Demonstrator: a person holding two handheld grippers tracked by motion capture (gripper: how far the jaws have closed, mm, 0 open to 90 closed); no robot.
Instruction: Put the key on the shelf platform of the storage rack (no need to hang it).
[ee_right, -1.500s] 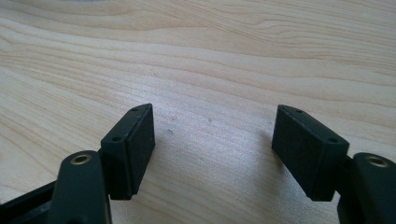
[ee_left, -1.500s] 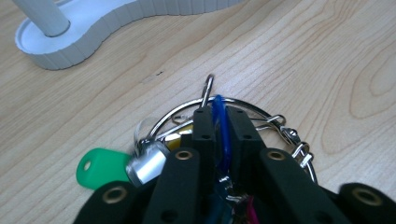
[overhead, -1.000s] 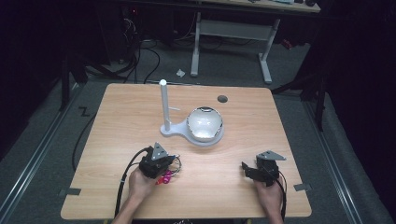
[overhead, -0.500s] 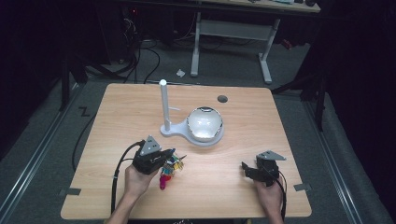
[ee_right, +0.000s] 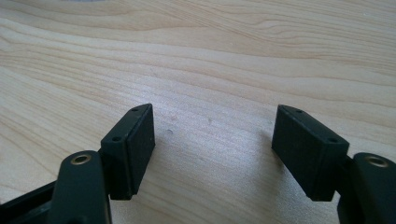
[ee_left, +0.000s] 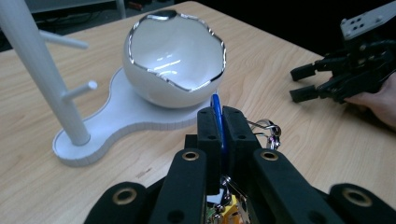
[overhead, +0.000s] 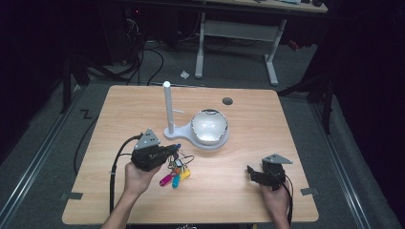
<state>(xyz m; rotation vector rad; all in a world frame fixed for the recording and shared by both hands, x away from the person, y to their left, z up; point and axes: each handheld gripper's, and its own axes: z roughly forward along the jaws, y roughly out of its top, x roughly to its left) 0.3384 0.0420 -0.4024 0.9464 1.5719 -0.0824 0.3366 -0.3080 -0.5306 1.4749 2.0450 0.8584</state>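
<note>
The left gripper (overhead: 173, 149) has its jaws pinched tight on a blue tag (ee_left: 217, 122), which stands on edge between the pads with its rounded top poking out above them. That tag belongs to a bunch of keys (overhead: 177, 168); the rest of the bunch hangs just below and beside the gripper's tip, with a pink tag (overhead: 165, 180), a second blue one and a yellow tag (overhead: 184, 175) dangling lowest, and thin wire rings (ee_left: 266, 129) showing just to the right of the jaws in the left gripper view. Whether the lowest tags touch the table (overhead: 248, 138) cannot be told from the high view. Ahead of the left gripper, close by, sits a white stand (ee_left: 116, 116) with a flat rounded base; an eggshell-shaped bowl (ee_left: 173, 60) with a silver jagged rim rests on that base straight in front of the jaws, and an upright post (ee_left: 42, 74) with short side pegs rises from the base to the gripper's front left. The person's left hand (overhead: 136, 179) wraps the gripper's body from behind, its cable looping off to the left. The right gripper (overhead: 254, 172) lies well apart from the left one, off to its right, low over the tabletop and held by the right hand (overhead: 274, 200). Its jaws stand wide apart with bare wood between them and nothing gripped; its black fingers (ee_right: 130, 144) hover just above the grain. Far beyond the bowl, a small dark hole (overhead: 227, 101) marks the table near its back edge.
</note>
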